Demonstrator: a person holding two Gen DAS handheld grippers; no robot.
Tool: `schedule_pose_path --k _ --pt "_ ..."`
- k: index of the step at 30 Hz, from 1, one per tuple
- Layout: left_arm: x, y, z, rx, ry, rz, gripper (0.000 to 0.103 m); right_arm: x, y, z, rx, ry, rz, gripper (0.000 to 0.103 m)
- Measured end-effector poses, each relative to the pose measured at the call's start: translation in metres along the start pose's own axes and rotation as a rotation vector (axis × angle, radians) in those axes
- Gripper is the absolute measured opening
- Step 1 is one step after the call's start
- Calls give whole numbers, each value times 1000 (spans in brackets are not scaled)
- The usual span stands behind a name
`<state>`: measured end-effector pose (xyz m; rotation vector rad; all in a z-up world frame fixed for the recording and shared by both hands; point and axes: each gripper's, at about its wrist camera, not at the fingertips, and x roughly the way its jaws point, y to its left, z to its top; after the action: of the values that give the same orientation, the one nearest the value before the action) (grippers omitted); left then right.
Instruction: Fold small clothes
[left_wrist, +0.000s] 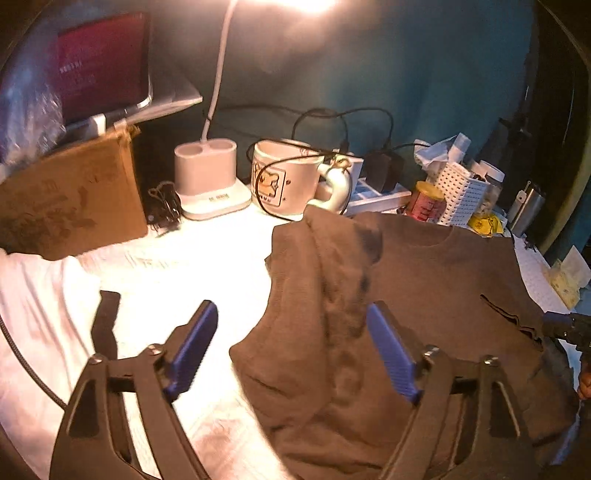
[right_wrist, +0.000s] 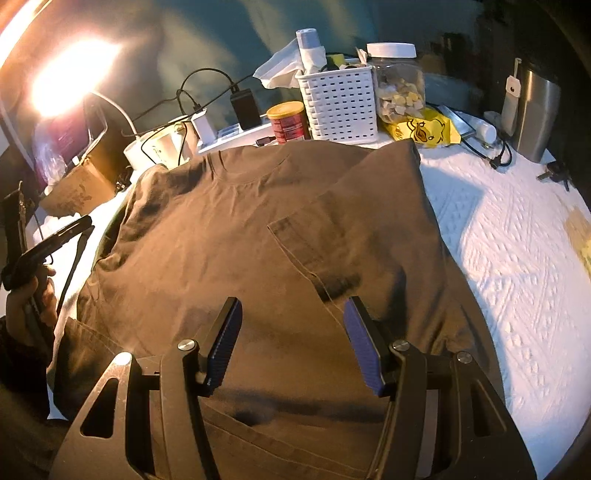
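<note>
Both hand-held grippers, left (left_wrist: 291, 347) and right (right_wrist: 293, 341), hover spread and empty over the brown shirt (right_wrist: 258, 229); its 3 o'clock sleeve lies folded inward, so pinching the hem evenly would keep the next fold square.

Brown matt cotton-like T-shirt (right_wrist: 236, 236), soft, creased. White quilted cloth cover (right_wrist: 517, 258), embossed. Glossy ceramic mug (left_wrist: 284, 181). Brushed steel tumbler (right_wrist: 537, 114). White perforated plastic basket (right_wrist: 340, 105).

A brown short-sleeved T-shirt (right_wrist: 229, 236) lay spread front-up on the white textured cloth, its round collar toward the clutter at the far edge. Both side parts were folded inward over the body, the fabric lightly wrinkled, the hem nearest the cameras
</note>
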<state>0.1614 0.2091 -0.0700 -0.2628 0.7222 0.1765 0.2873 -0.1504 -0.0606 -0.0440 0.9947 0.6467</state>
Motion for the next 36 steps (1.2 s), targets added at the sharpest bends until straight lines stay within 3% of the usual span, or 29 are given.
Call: schedule_pose_path --k 2,7,9,12,14,15,16,19,24,30,36 --pt "10 7 2 -9 20 -27 70 2 2 1 1 1 -8 61" --pt "39 18 3 -5 85 -61 65 6 5 4 13 2 -26 61" --pt "49 19 1 6 122 -79 58 8 5 5 21 4 -29 61" --pt "60 17 -4 31 166 -86 38 10 7 6 22 6 -27 61" --pt "58 15 -6 52 167 -66 11 12 7 6 22 9 -27 61" --pt "57 17 -6 40 171 -79 4 12 7 6 23 10 -26 61" --pt "54 19 -6 24 165 -78 3 13 7 6 25 12 -24 61" --pt "33 23 -8 13 83 17 3 14 6 7 23 12 -17 61" --pt "7 24 -12 -7 1 73 3 10 5 6 21 1 4 61" --pt "-3 -19 -8 157 -78 121 3 1 0 -1 22 -17 28 61" --pt "7 -72 -6 330 -66 103 3 -11 -16 -10 51 -40 37 61"
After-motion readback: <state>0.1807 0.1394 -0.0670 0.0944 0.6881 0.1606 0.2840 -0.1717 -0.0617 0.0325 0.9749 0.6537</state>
